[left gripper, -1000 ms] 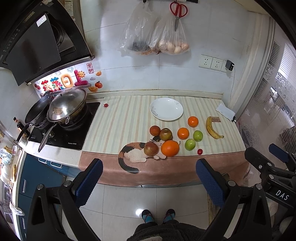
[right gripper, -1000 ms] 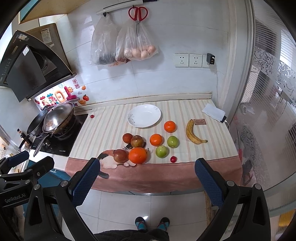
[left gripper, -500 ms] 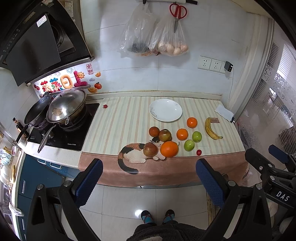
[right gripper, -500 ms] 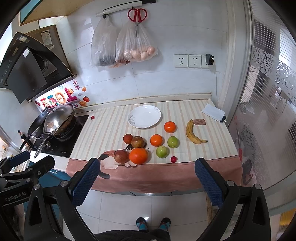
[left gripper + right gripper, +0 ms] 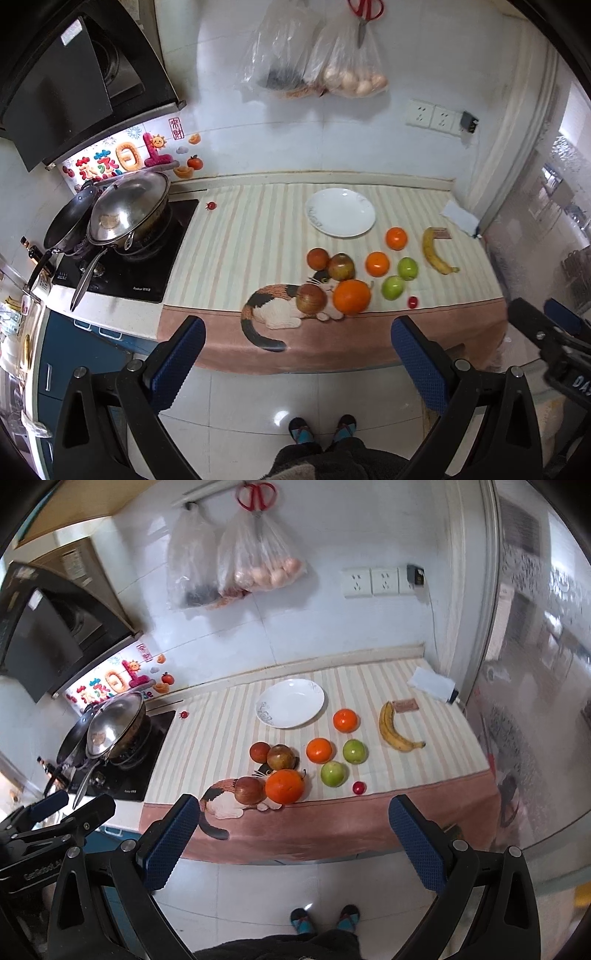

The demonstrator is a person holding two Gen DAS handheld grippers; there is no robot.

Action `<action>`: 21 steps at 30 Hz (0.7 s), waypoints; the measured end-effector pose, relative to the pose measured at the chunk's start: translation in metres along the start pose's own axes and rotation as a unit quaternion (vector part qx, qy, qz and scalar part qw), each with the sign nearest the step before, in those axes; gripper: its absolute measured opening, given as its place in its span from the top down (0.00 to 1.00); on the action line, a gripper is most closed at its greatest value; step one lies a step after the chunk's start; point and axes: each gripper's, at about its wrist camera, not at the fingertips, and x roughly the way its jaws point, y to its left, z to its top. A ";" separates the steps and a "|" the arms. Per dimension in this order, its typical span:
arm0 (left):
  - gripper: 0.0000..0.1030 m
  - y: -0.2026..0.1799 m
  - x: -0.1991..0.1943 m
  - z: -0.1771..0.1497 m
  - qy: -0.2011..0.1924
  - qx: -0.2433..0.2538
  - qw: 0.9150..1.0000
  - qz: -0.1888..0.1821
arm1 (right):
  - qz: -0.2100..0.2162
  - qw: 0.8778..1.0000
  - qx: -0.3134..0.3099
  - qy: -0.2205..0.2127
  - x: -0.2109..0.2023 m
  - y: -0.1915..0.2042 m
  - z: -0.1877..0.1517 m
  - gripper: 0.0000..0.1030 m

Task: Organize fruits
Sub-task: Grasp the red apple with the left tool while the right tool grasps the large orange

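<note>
Striped cloth with a cat motif covers the desk (image 5: 236, 258), which fills the middle of both wrist views. A round white ceramic plate (image 5: 340, 212) sits empty toward the rear centre of the desk. In front of it the fruit lies loose on the cloth: a large orange (image 5: 351, 296) and a reddish-brown apple (image 5: 311, 298) side by side at the front edge, a dark red fruit (image 5: 318, 258) touching a mottled red-green apple (image 5: 341, 266) just behind them, two smaller oranges (image 5: 377, 264) and (image 5: 396, 238) to the right, two green apples (image 5: 393, 287) and (image 5: 407, 268) close together, a small red cherry tomato (image 5: 412, 302) at the front, and a yellow banana (image 5: 436, 254) at centre right, apart from the rest.

Left gripper (image 5: 295, 350) and right gripper (image 5: 288, 829) are both held off the desk over the floor tiles at the bottom of their frames, jaws spread wide and holding nothing.

Progress, as judged from the layout: no fruit is on the plate and none is grasped, so the sorting appears not yet begun; every piece remains to be picked and placed. The round fruits may roll if nudged.
</note>
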 end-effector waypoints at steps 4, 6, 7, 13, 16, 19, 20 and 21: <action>0.00 0.010 0.049 0.007 0.024 0.009 1.000 0.017 | -0.006 0.999 0.032 0.021 0.046 -0.009 0.004 0.00; 0.00 0.014 0.072 0.007 0.040 0.012 0.999 0.019 | -0.004 0.998 0.048 0.045 0.079 -0.015 0.003 0.00; 0.00 0.016 0.089 0.008 0.054 0.013 0.998 0.020 | 0.000 0.997 0.055 0.057 0.096 -0.017 0.002 0.00; 0.00 0.020 0.176 0.001 0.131 0.006 0.991 0.031 | 0.028 0.986 0.094 0.136 0.205 -0.032 -0.004 0.00; 0.00 0.017 0.217 -0.006 0.166 0.008 0.985 0.048 | 0.018 0.985 0.056 0.162 0.266 -0.025 -0.001 0.00; 0.00 0.018 0.251 -0.011 0.197 0.007 0.979 0.061 | 0.018 0.979 0.031 0.198 0.316 -0.017 0.000 0.00; 0.00 0.018 0.262 -0.012 0.209 0.004 0.976 0.062 | 0.020 0.976 0.022 0.214 0.335 -0.014 0.000 0.00; 0.00 0.019 0.270 -0.013 0.218 0.001 0.974 0.062 | 0.021 0.973 0.015 0.228 0.354 -0.011 -0.001 0.00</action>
